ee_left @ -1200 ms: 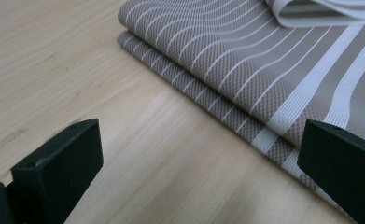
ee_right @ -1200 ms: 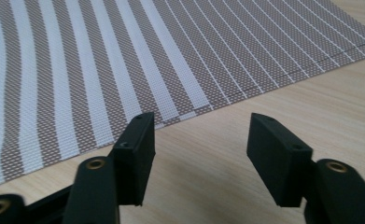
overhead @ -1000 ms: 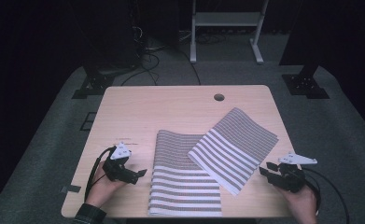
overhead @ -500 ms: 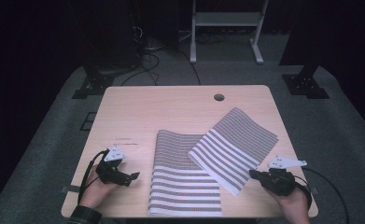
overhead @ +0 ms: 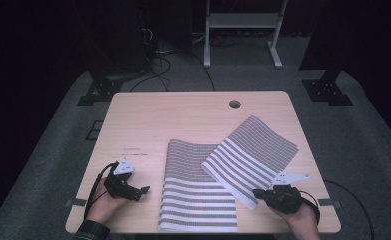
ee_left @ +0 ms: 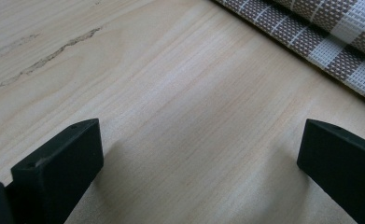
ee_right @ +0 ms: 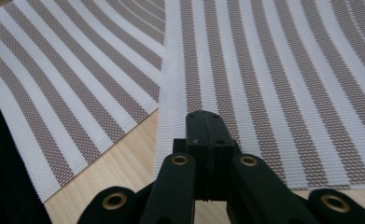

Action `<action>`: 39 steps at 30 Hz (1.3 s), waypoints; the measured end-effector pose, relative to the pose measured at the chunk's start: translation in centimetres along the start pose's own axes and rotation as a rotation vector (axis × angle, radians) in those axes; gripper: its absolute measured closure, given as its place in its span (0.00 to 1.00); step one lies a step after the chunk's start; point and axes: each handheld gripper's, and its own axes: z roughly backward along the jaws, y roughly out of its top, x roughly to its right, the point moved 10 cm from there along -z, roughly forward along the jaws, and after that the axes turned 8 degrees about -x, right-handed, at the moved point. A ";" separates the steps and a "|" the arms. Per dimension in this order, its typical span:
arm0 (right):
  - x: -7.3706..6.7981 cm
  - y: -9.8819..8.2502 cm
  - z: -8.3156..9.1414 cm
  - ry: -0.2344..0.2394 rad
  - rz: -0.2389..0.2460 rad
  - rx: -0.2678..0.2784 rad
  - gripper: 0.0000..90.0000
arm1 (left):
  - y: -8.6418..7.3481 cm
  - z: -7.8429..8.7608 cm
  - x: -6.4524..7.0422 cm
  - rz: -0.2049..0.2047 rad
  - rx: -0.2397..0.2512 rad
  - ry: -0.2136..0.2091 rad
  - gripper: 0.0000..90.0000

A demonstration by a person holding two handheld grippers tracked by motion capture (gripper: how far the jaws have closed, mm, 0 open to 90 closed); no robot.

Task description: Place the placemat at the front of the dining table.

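Two brown-and-white striped placemats lie on the wooden table [overhead: 183, 120]. One mat [overhead: 198, 200] lies square to the front edge. The other, tilted mat [overhead: 250, 150] overlaps its right side. My right gripper [overhead: 255, 192] is shut, its tips on the near corner of the tilted mat [ee_right: 273, 70]. In the right gripper view the closed gripper [ee_right: 211, 123] sits over that mat, with the square mat [ee_right: 77, 70] to the left. I cannot tell whether any cloth is caught. My left gripper [overhead: 142, 191] stands open over bare wood [ee_left: 199, 158], left of the square mat's edge [ee_left: 329, 28].
A round cable hole [overhead: 234, 104] sits near the table's far edge. Dark stands and cables occupy the floor beyond the table. The far half of the table is bare wood.
My right gripper has slid left to the tilted mat's near corner, and its jaws have closed. The left gripper has shifted slightly toward the front edge.
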 end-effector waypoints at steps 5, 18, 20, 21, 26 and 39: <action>-0.9 -0.4 -1.0 0.015 0.027 -0.043 1.00 | 0.0 0.0 0.0 0.005 0.017 0.002 0.00; -1.8 -1.4 -2.4 0.036 0.074 -0.127 1.00 | 0.0 0.0 0.0 0.006 0.018 0.002 0.00; -1.8 -1.4 -2.3 0.027 0.081 -0.131 1.00 | 0.0 0.0 0.0 0.006 0.018 0.003 0.00; -1.7 -1.5 -2.2 0.025 0.081 -0.133 1.00 | 0.0 0.0 0.0 0.005 0.018 0.003 0.00; -1.3 -1.8 -1.9 0.010 0.072 -0.142 1.00 | 0.0 0.0 0.0 0.007 0.018 0.004 0.00; 1.2 -2.7 -0.5 -0.076 0.017 -0.159 1.00 | 0.0 0.0 0.0 0.007 0.018 0.004 0.00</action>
